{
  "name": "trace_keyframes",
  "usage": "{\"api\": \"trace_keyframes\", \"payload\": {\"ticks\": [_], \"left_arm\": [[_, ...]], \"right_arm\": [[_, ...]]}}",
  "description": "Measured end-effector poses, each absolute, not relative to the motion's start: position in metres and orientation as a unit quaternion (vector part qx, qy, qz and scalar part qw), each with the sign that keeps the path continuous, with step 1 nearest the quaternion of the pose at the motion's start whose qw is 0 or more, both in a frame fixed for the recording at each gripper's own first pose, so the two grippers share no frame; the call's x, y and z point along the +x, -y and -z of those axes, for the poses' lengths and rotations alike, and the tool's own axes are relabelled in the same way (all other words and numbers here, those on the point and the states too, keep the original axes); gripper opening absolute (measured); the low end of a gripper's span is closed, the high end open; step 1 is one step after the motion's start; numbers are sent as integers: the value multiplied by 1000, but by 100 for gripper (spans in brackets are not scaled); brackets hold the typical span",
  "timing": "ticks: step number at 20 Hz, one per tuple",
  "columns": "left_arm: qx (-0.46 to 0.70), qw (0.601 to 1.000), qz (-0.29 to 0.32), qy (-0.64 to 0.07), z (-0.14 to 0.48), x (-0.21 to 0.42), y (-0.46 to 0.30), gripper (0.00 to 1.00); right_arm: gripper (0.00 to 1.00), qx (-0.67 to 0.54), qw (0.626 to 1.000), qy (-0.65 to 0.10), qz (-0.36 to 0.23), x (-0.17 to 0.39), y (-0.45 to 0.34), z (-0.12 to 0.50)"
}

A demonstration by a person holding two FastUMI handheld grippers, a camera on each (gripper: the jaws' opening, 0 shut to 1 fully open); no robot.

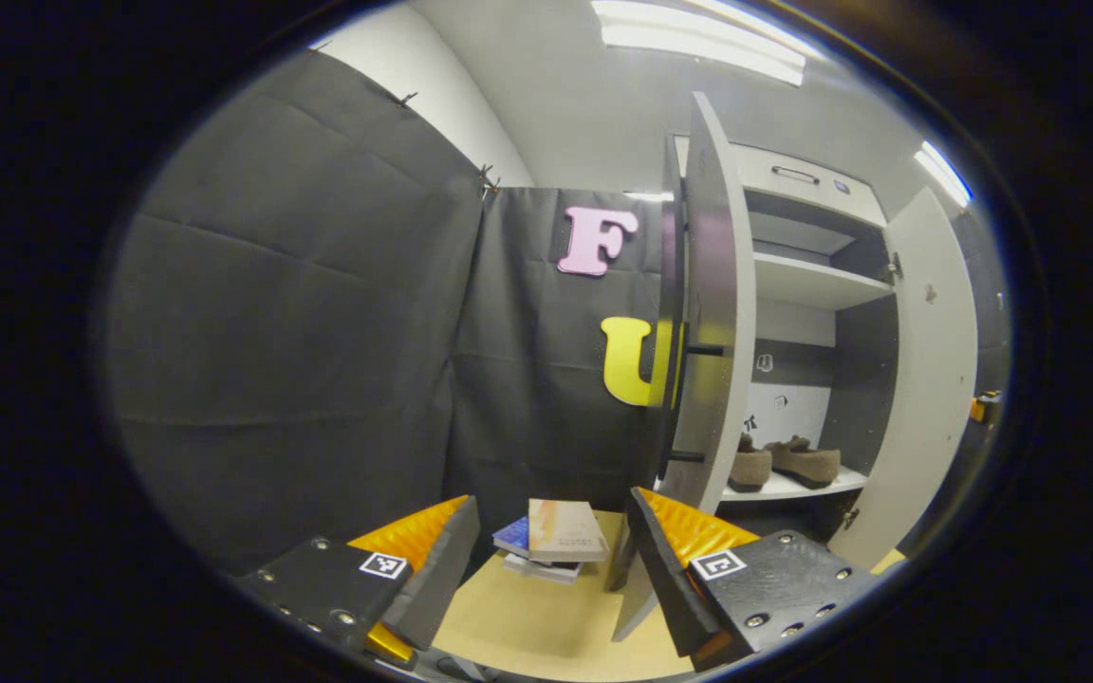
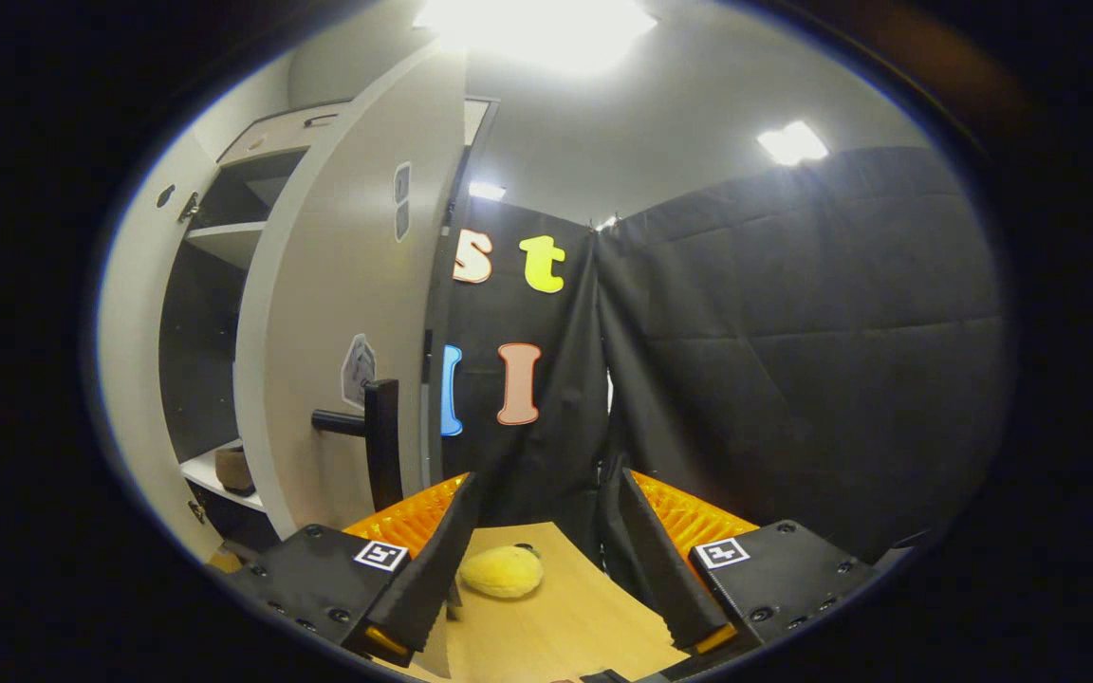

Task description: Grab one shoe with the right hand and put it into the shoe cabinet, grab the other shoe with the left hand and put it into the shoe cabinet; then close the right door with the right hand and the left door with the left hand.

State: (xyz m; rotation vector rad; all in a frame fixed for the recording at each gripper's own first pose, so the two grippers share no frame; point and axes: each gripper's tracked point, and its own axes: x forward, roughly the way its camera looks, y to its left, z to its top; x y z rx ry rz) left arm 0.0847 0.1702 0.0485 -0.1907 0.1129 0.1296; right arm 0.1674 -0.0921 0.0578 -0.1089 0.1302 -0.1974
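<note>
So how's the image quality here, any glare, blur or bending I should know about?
Left gripper view: fisheye bows the left door; the ceiling lights are bright but the shoes stay legible. Right gripper view: a ceiling light blows out at the top; the right door curves strongly.

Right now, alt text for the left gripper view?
Open shoe cabinet with both doors swung out and a pair of brown shoes on its lower shelf. The left tongs are open and empty in the foreground, above a wooden table holding stacked books.
</note>
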Motion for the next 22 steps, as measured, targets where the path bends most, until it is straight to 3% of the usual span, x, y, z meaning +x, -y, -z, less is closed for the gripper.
{"api": "trace_keyframes", "payload": {"ticks": [17,22], "left_arm": [[-109,990,-48,-77,-21,121,-205,92],[-111,990,-37,-76,-27,129,-205,92]], "right_arm": [[91,-31,997,-65,17,197,-39,-41],[98,-6,998,-48,46,187,-25,-40]]}}
